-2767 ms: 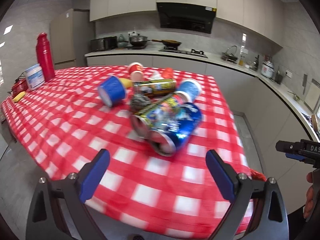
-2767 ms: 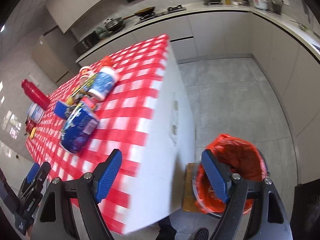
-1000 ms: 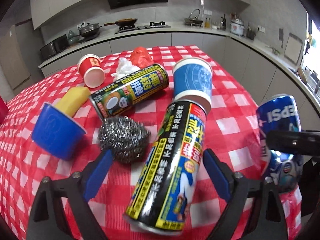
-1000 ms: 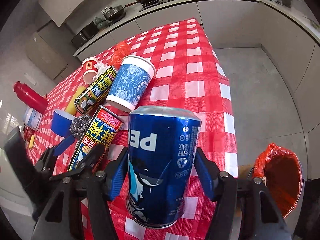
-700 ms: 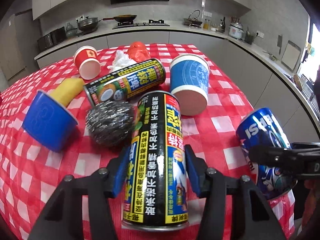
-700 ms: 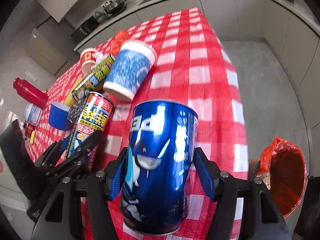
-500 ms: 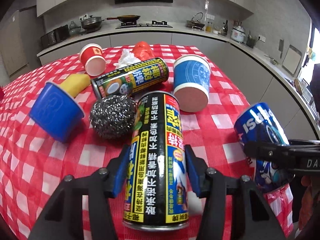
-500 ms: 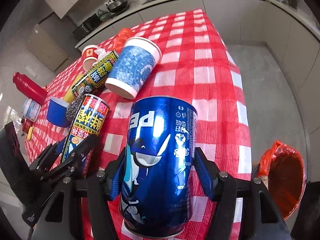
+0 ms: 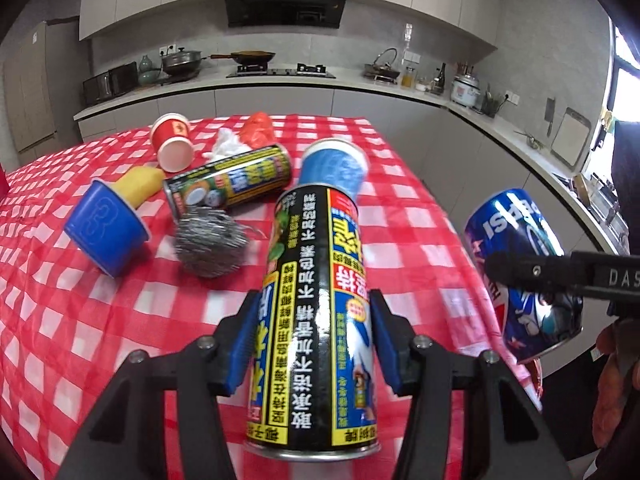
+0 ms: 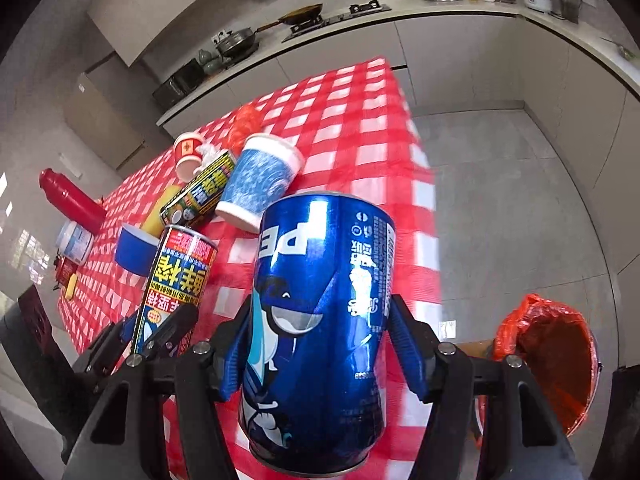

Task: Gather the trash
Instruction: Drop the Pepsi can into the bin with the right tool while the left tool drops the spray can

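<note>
My left gripper [image 9: 313,344] is shut on a tall black and yellow spray can [image 9: 314,320] and holds it above the red checked tablecloth [image 9: 100,320]. My right gripper [image 10: 320,356] is shut on a blue Pepsi can [image 10: 320,320], lifted near the table's right edge. The Pepsi can also shows in the left wrist view [image 9: 520,276], and the spray can in the right wrist view [image 10: 172,284]. A bin lined with a red bag [image 10: 548,364] stands on the floor at lower right.
On the cloth lie a blue-patterned paper cup [image 9: 334,168], a green and yellow can [image 9: 232,180], a steel scourer [image 9: 210,246], a blue cup [image 9: 106,232], a red paper cup [image 9: 172,146], crumpled white and orange wrappers [image 9: 244,138]. A red flask [image 10: 72,200] stands far left.
My left gripper closed on the spray can and lifted it off the cloth. My right gripper keeps hold of the Pepsi can and has raised it a little.
</note>
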Available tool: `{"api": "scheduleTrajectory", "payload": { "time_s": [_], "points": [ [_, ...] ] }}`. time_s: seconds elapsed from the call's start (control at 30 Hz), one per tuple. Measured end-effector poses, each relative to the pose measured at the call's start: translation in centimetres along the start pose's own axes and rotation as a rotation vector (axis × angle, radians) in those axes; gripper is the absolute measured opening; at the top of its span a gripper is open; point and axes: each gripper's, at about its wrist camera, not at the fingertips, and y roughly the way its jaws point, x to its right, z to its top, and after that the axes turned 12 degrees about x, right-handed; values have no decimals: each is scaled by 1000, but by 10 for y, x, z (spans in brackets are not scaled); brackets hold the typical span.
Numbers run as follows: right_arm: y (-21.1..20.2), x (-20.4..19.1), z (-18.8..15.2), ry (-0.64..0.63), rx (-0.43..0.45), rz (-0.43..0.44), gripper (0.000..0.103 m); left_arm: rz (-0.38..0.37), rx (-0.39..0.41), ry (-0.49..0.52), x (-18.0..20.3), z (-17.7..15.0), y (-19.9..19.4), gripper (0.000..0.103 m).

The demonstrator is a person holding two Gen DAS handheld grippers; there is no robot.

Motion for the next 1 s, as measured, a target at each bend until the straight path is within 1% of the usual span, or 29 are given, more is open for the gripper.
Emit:
{"api": "scheduleTrajectory", "payload": {
  "time_s": [0.17,0.33,0.47,0.57,0.67,0.77,0.83,0.87,0.9,1.0],
  "points": [
    [-25,40,-1,25,15,-36,65,-25,-1,6,32,-5,-2,53],
    [-46,98,-6,52,7,-109,65,-57,-1,6,70,-12,-2,53],
    [-51,155,-22,85,-28,-164,65,-78,-4,14,102,-18,2,53],
    [-46,190,-37,95,-66,-190,65,-87,-10,24,124,-23,5,53],
    [-40,216,-51,99,-101,-200,65,-95,-10,25,148,-29,4,53],
    [-33,237,-65,102,-132,-189,65,-101,-13,33,171,-36,4,53],
    [-24,250,-72,93,-148,-164,66,-98,-18,39,185,-41,6,53],
    [-17,256,-76,83,-161,-157,67,-95,-21,39,190,-43,7,53],
    [-6,266,-81,78,-194,-184,75,-91,-24,40,197,-47,8,53],
    [9,291,-90,118,-222,-182,76,-75,-41,39,212,-61,12,53]
  ]
}}
